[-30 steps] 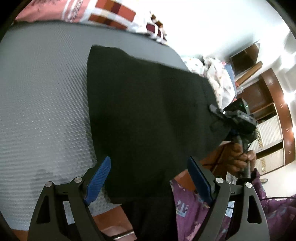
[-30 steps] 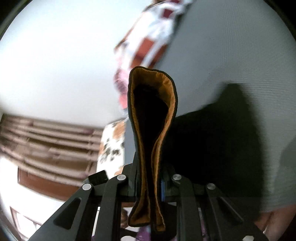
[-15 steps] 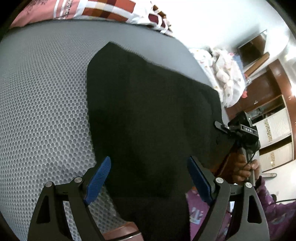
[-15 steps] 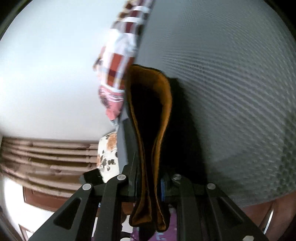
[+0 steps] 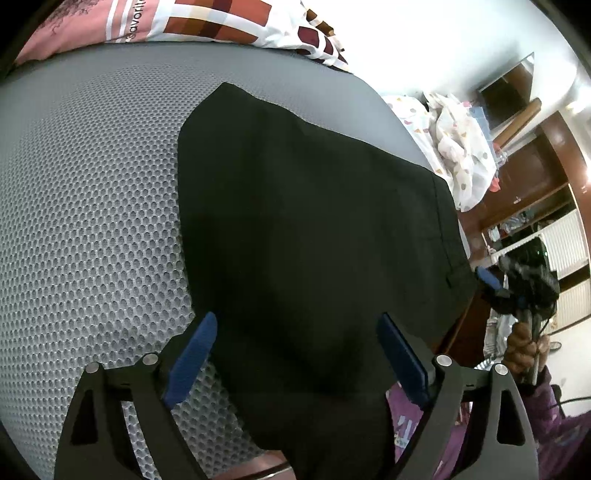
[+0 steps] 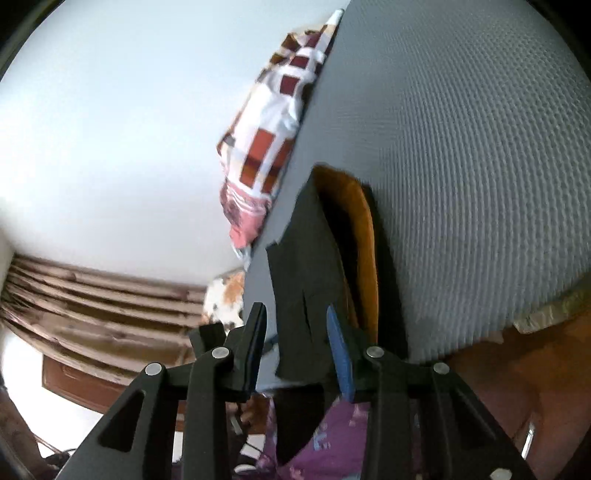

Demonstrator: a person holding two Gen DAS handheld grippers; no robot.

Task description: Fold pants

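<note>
Black pants (image 5: 314, 221) lie folded flat on the grey mesh mattress (image 5: 92, 203), their near end hanging over its edge. My left gripper (image 5: 297, 321) hovers above that near end, jaws wide and still opening, blue pads clear of the cloth. My right gripper (image 5: 491, 280) is just off the pants' right corner. In the right wrist view its jaws (image 6: 295, 310) are opening; the black fabric (image 6: 306, 266) with its orange lining (image 6: 364, 240) stands loosely between them, not pinched.
A red-and-white checked blanket (image 5: 207, 26) lies along the mattress's far edge. A white patterned cloth pile (image 5: 458, 147) and wooden cupboards (image 5: 535, 166) are at the right. A person's hand (image 5: 521, 347) holds the right gripper; purple clothing (image 5: 413, 435) shows below.
The right gripper's jaws have spread and released the folded edge they pinched. It has drawn back off the pants' right corner. The pants now lie flatter.
</note>
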